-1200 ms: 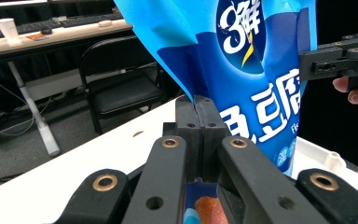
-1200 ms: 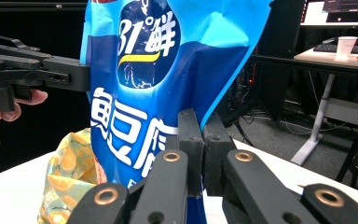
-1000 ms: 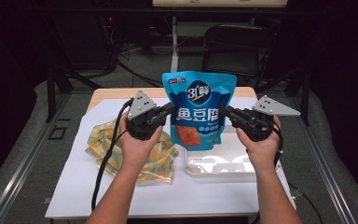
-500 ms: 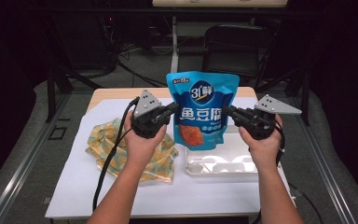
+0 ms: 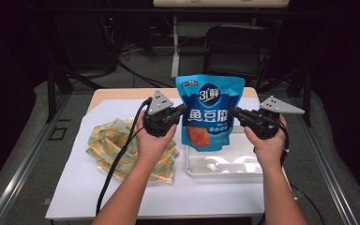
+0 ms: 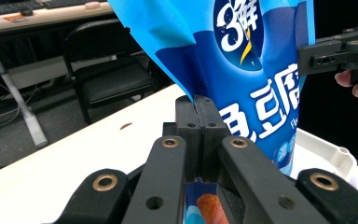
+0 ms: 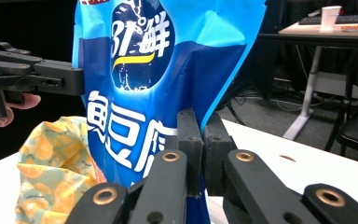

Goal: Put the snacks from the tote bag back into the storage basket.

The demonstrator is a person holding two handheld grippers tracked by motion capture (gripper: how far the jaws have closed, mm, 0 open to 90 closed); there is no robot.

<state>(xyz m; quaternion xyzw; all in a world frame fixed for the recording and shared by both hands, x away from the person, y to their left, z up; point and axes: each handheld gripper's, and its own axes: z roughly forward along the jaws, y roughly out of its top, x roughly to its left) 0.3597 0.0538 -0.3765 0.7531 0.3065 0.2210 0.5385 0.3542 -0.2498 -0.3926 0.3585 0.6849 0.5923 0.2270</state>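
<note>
I held the glossy blue foil snack pouch (image 5: 209,111) upright above the clear plastic tray (image 5: 225,166), my left gripper (image 5: 182,110) and right gripper (image 5: 234,112) each clamped on a side edge, keeping it taut. The orange-patterned cloth (image 5: 104,143) lay left of that tray.

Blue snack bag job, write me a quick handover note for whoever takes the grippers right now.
Left gripper: shut on the left edge of the blue snack bag.
Right gripper: shut on the bag's right edge.
The bag hangs upright between the two grippers, above the far rim of the clear tray, not resting in it.
The yellow patterned cloth lies crumpled on the white sheet, left of the tray, under the left forearm.
Done: bag picked up with both grippers.
Left: probably lowering the bag into the tray and letting go; the cloth looks untouched.
</note>
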